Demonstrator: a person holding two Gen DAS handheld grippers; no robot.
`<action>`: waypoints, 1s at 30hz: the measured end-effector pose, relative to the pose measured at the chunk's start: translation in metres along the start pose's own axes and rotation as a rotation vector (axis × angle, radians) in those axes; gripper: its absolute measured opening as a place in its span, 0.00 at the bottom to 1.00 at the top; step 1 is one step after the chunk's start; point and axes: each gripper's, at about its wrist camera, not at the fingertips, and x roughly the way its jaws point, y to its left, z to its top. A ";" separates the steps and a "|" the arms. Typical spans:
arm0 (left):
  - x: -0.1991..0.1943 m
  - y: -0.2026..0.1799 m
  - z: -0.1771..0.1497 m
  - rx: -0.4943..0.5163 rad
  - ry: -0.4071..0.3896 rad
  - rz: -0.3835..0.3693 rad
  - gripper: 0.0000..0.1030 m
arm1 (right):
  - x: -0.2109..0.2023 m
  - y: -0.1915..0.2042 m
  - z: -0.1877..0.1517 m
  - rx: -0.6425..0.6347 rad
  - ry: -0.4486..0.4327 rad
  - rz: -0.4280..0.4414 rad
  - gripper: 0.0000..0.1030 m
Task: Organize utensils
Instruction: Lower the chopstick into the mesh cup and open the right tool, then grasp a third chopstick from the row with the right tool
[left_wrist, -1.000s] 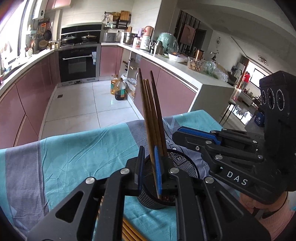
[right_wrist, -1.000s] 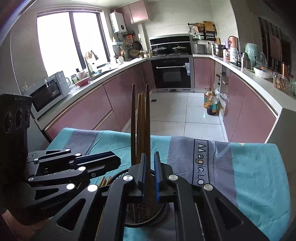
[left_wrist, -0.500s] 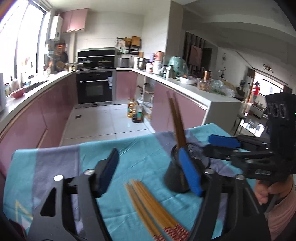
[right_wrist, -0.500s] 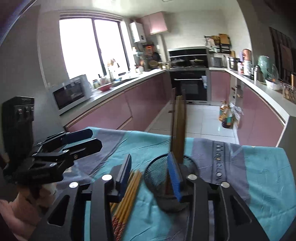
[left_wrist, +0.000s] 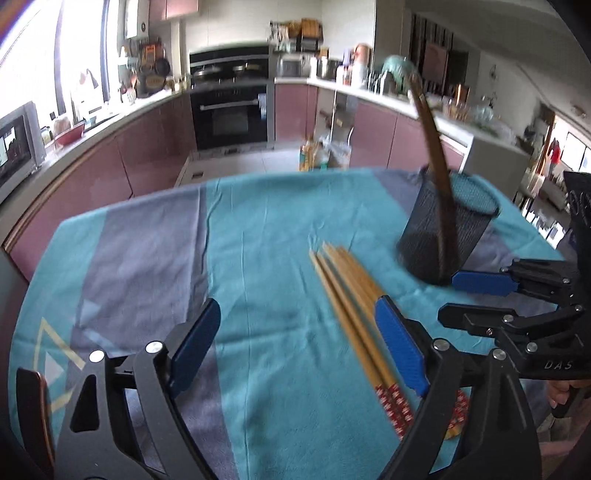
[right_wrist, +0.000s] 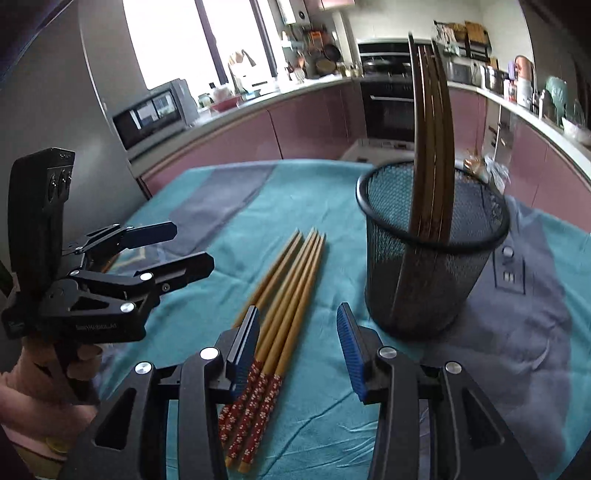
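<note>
A black mesh holder (right_wrist: 436, 251) stands upright on the teal and grey cloth (left_wrist: 266, 369) covering the table, and a bundle of dark brown chopsticks (right_wrist: 430, 147) stands inside it, leaning against its rim. From the right wrist camera the holder sits at about one o'clock of the right gripper (right_wrist: 297, 354), near its right pad. A row of light wooden chopsticks (right_wrist: 284, 295) with red patterned ends lies flat on the cloth just beside the holder at its nine o'clock, tips pointing away towards twelve o'clock. The right gripper's jaws stand apart with nothing pressed between them, having just been opening; the red ends of the flat chopsticks lie on the cloth below the gap, close to the left pad. The left gripper (left_wrist: 299, 350) hangs over the cloth with its jaws spread wide, having just been opening further, and nothing is between them; the light chopsticks lie by its right pad at about two o'clock. In the left wrist view the holder stands at about one o'clock, beyond the chopsticks. A hand (right_wrist: 48, 387) grips the left gripper's handle at eight o'clock of the right wrist view.
</note>
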 end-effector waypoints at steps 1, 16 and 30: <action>0.005 0.000 -0.003 -0.002 0.019 -0.001 0.79 | 0.002 0.000 -0.002 0.002 0.005 -0.003 0.40; 0.046 -0.013 -0.016 -0.005 0.149 -0.018 0.64 | 0.028 -0.005 -0.013 0.031 0.071 -0.029 0.33; 0.053 -0.020 -0.012 0.014 0.161 -0.033 0.58 | 0.038 0.001 -0.008 -0.002 0.087 -0.068 0.24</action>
